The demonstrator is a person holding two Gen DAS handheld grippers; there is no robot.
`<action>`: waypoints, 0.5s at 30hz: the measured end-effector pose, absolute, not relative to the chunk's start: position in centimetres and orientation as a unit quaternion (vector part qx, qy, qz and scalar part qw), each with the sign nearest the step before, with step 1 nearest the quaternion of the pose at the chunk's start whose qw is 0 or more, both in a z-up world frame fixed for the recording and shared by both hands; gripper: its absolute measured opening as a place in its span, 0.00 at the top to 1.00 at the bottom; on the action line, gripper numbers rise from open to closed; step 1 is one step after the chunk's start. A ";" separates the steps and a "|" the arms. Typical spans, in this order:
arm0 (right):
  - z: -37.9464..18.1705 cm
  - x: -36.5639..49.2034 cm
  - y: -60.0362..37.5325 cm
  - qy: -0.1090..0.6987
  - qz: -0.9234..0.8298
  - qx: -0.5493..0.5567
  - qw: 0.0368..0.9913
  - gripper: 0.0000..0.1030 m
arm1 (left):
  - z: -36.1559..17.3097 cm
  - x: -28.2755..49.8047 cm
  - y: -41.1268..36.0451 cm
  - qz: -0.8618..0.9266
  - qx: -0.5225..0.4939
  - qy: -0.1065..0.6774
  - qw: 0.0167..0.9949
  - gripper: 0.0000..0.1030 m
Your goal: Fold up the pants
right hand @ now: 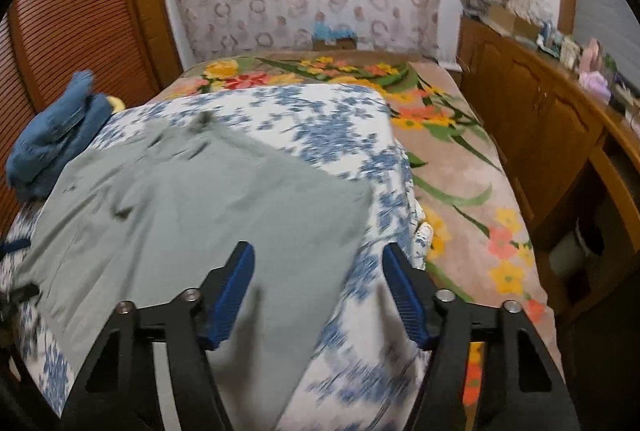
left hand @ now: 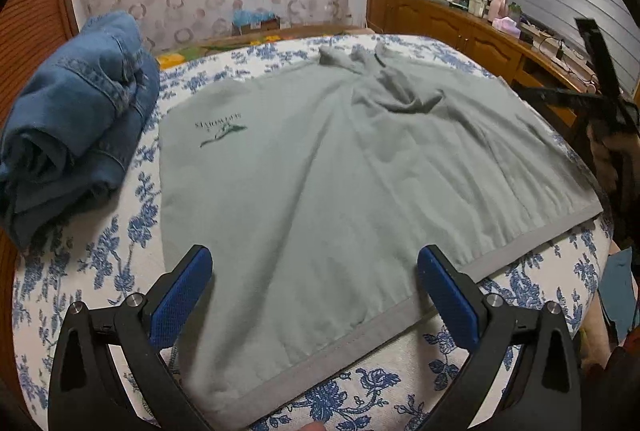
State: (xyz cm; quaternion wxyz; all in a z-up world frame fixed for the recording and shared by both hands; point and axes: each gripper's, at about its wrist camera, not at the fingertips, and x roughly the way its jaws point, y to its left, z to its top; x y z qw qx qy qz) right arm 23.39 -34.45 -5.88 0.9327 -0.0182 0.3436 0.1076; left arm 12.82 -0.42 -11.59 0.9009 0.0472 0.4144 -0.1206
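Pants (left hand: 340, 167) of grey-green cloth lie spread flat on the bed (left hand: 100, 263), hem edge nearest, likely smoothed for folding. Left gripper (left hand: 316, 271) and right gripper (right hand: 318, 263) hover over that near edge, fingers wide apart, holding nothing. Folded jeans (left hand: 76, 119) sit aside.

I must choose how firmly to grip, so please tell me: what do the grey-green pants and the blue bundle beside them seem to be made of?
The grey-green pants look like soft matte cotton knit, probably jersey: fine wrinkles, flat drape. The blue bundle looks like denim: faded blue, thick stitched seams.
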 end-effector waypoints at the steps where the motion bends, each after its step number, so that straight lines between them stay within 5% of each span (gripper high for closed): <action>1: -5.6 24.0 -34.9 0.349 0.105 -0.008 0.931 0.43 | -11.7 12.9 -0.4 -0.121 0.046 0.416 0.900 0.00; 11: -4.0 25.9 -35.3 0.373 0.109 0.016 0.921 0.73 | -12.3 13.4 0.1 -0.121 0.027 0.429 0.895 0.00; 15: -3.8 25.7 -35.5 0.369 0.093 -0.001 0.925 0.95 | -12.3 13.5 0.1 -0.119 0.029 0.429 0.895 0.00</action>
